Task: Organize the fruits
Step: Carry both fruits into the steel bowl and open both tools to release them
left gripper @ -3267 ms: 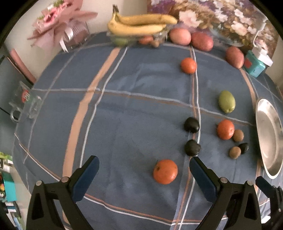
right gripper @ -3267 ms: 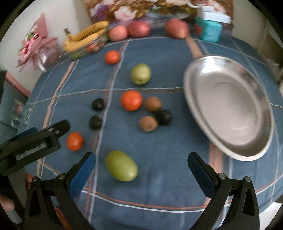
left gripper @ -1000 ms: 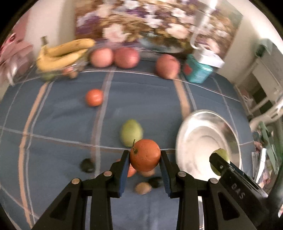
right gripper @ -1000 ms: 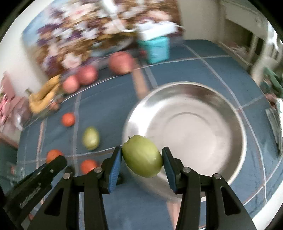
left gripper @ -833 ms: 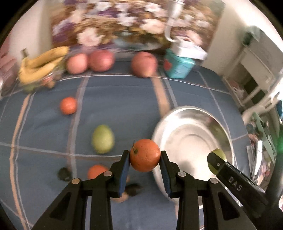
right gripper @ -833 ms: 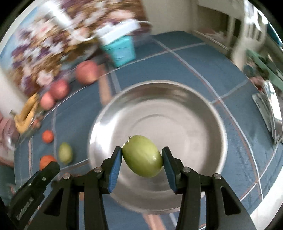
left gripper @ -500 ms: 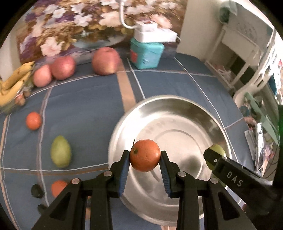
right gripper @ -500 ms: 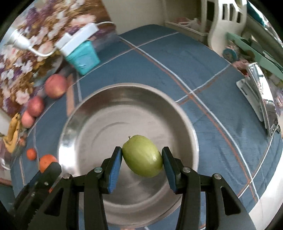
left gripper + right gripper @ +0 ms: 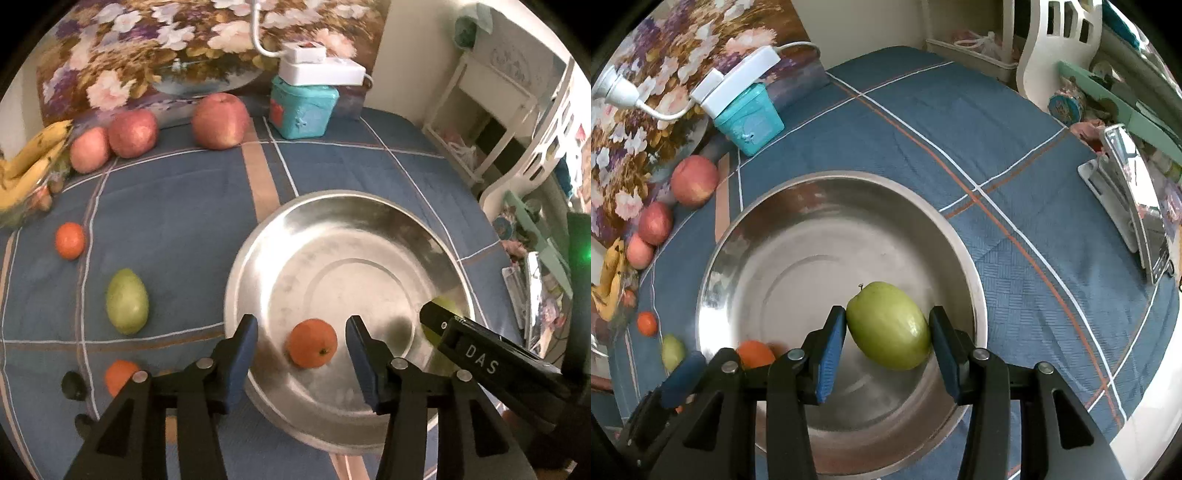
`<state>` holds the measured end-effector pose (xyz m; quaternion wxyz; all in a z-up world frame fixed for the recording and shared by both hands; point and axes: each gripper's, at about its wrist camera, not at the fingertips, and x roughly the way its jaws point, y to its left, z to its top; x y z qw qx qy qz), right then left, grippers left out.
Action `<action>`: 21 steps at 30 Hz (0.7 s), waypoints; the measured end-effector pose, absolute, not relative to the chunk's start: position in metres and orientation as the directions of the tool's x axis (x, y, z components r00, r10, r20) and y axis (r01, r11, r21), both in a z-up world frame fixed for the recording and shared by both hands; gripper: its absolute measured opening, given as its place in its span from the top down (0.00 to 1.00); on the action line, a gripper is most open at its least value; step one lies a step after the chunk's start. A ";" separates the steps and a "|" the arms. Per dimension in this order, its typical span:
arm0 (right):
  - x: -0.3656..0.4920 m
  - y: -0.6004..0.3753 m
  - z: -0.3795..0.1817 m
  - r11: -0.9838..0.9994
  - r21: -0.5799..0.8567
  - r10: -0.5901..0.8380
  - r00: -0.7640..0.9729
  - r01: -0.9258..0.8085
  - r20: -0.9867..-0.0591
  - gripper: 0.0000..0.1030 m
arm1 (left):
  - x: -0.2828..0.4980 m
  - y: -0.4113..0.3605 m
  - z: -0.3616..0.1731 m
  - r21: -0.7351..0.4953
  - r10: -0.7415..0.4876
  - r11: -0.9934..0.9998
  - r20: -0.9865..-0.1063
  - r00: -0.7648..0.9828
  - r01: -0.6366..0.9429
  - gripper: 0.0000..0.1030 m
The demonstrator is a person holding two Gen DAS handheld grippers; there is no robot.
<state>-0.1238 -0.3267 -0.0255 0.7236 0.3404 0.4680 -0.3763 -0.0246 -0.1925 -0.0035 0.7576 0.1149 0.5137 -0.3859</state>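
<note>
A steel bowl (image 9: 369,229) (image 9: 798,206) sits on the blue plaid cloth. My left gripper (image 9: 301,345) is open above its near side, and an orange (image 9: 313,343) (image 9: 755,353) lies free in the bowl between the spread fingers. My right gripper (image 9: 888,330) hovers over the bowl with a green fruit (image 9: 888,325) between its pads; the left pad stands slightly off the fruit, the right pad touches it. The green fruit peeks out behind the right gripper in the left wrist view (image 9: 445,304).
On the cloth left of the bowl lie another green fruit (image 9: 127,301), two oranges (image 9: 70,240) (image 9: 120,376) and small dark fruits (image 9: 74,384). Apples (image 9: 219,120), bananas (image 9: 33,155) and a teal box (image 9: 303,107) line the back. A chair (image 9: 1056,44) stands beyond the table.
My left gripper opened and the orange dropped into the bowl. My right gripper's jaws widened around the green fruit, which sits lower over the bowl.
</note>
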 end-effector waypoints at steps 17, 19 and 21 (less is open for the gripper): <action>-0.097 -0.253 0.009 0.690 0.060 -0.271 0.334 0.722 -0.903 0.43 | 0.046 -0.051 0.000 -0.107 -0.219 0.938 -0.921 0.322 0.330 0.13; -0.085 -0.234 0.009 0.730 0.067 -0.244 0.351 0.680 -0.904 0.43 | 0.053 -0.030 0.002 -0.103 -0.199 0.954 -0.920 0.337 0.281 0.09; -0.076 -0.217 0.008 0.764 0.088 -0.207 0.371 0.639 -0.905 0.43 | 0.057 -0.015 0.004 -0.099 -0.188 0.962 -0.917 0.352 0.256 0.04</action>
